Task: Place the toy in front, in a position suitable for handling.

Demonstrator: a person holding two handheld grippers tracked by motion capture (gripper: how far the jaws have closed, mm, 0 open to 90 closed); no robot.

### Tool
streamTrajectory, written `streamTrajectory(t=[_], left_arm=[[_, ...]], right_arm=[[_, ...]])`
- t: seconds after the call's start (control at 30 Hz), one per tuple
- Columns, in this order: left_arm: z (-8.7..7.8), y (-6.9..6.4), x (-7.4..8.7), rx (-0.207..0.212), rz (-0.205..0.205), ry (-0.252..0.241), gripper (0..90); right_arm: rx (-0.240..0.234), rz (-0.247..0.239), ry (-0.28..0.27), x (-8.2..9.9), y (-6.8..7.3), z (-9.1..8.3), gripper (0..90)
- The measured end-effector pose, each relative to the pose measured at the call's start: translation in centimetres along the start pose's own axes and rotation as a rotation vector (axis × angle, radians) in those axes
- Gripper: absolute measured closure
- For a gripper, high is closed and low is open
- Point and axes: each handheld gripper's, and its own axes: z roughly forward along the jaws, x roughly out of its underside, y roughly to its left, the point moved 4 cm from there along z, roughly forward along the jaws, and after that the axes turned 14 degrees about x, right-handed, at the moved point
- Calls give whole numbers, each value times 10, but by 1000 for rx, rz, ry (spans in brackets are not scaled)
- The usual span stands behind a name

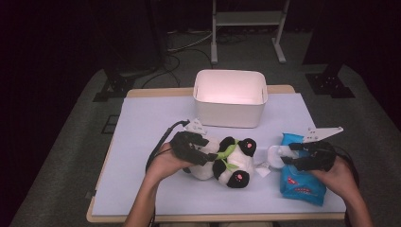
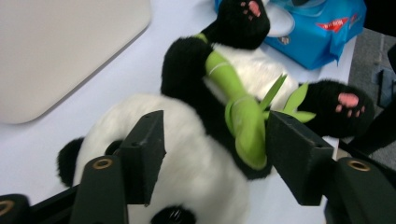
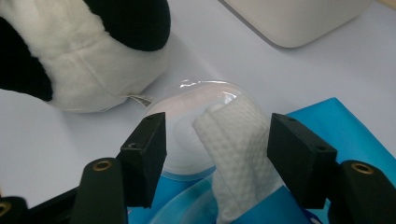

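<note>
Dark room, grey carpet floor (image 1: 56, 156), white metal stand (image 1: 248, 28), black cables (image 1: 182, 47), wood-edged table (image 1: 142, 92)

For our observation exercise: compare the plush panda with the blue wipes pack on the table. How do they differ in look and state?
The plush panda is black and white fur with a green bamboo piece; the wipes pack is smooth blue plastic. The panda lies on its back, paws up, between the left tool's open jaws; the pack lies flat, lid flipped open, a white wipe sticking up between the right tool's open jaws. Both rest on the white table near the bin.
</note>
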Motion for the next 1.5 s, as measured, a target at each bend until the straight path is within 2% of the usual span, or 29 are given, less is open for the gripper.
streamTrajectory(t=[0.03,0.1,0.13,0.27,0.33,0.43,0.57,0.67,0.7,0.73,0.83,0.87,0.93,1.03,1.1,1.13,1.23,1.33,1.4,1.5], left_arm=[[-5,4,5,8,10,-21,337],[-7,6,7,5,14,-27,318],[-11,10,12,-4,37,-23,301],[-14,17,19,-16,55,-23,270],[-15,21,24,0,61,-27,247],[-12,30,32,6,102,-11,225],[-6,41,42,29,104,6,217],[-4,47,47,50,85,4,217],[0,51,50,80,59,-2,223],[0,51,52,107,49,-13,270],[0,50,53,116,37,-28,350],[-1,47,54,120,21,-28,366],[-3,43,54,118,2,-21,379],[-4,38,53,114,-5,-14,387],[-4,33,51,111,-35,-5,390],[-4,29,51,107,-64,6,393],[-4,23,50,92,-95,25,401],[-4,17,49,104,-103,52,408],[-8,7,47,131,-100,65,456],[-7,4,48,118,-92,74,433]], right_arm=[[10,-1,0,1,-2,0,446],[14,6,6,2,-4,-1,508],[12,11,6,3,-5,-2,520],[15,19,10,5,-7,-2,569],[20,20,15,6,-8,-1,591],[17,20,25,8,-8,0,642],[11,25,24,9,-9,0,674],[10,24,24,10,-10,0,702],[10,26,23,10,-11,0,726],[8,29,22,10,-11,0,732],[6,36,17,10,-12,0,755],[4,38,16,11,-12,0,759],[2,43,15,11,-13,0,763],[2,46,13,11,-13,0,763],[3,44,11,10,-13,1,762],[6,47,12,10,-14,1,761],[8,49,11,10,-14,3,759],[12,47,6,10,-15,3,759],[11,55,-2,10,-15,2,759],[-2,66,-21,8,-15,0,788]])
